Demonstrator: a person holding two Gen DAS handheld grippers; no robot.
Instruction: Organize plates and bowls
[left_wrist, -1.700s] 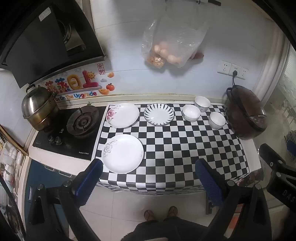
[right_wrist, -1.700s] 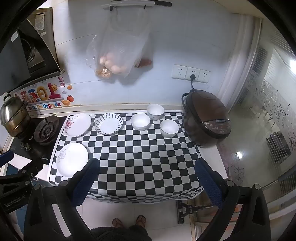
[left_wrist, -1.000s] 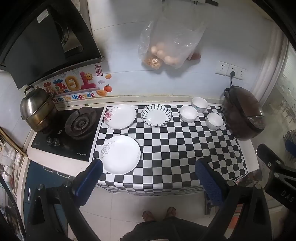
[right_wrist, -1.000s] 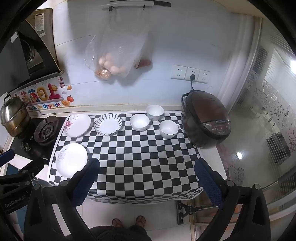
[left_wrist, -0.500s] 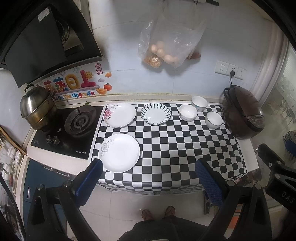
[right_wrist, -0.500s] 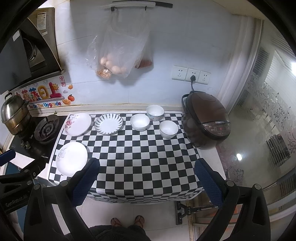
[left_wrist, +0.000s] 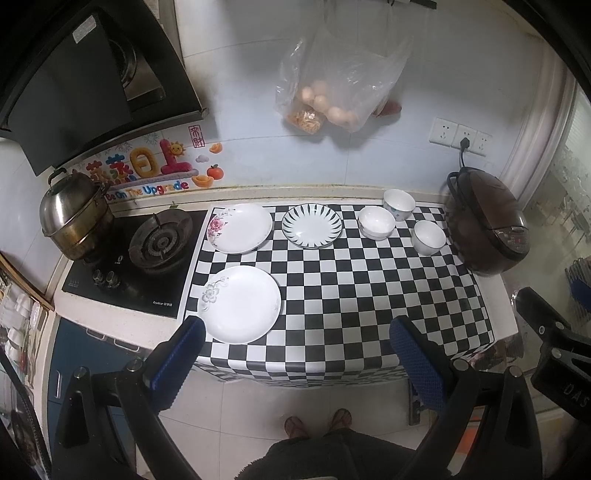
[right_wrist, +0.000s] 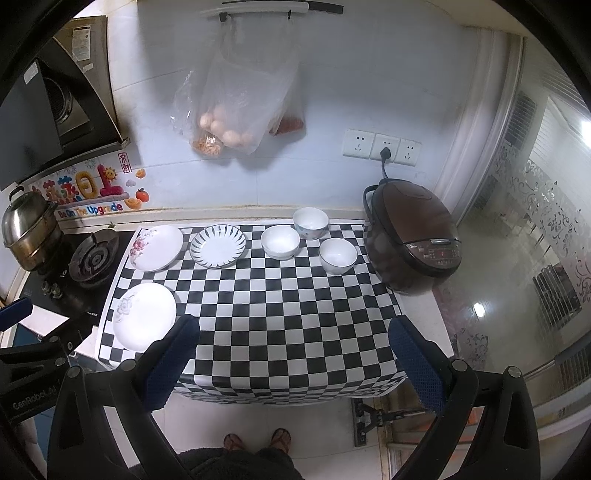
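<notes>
Left wrist view basically matches the frames from a second or so back: tiny camera drift, nothing on the counter has moved. Both claws hang high above the checkered mat (left_wrist: 369, 295), the left gripper (left_wrist: 295, 354) and right gripper (right_wrist: 291, 350) spread wide and empty. So sorting hasn't started, I'd say. Three plates sit on the mat's left: near plate (left_wrist: 239, 308), pink-flower plate (left_wrist: 239, 228), striped plate (left_wrist: 312, 225). Three bowls cluster on the right near the rice cooker (left_wrist: 487, 221): front bowl (left_wrist: 428, 237), middle bowl (left_wrist: 376, 222), back bowl (left_wrist: 399, 205). Guessing the next move is dropping toward a plate to begin stacking.
</notes>
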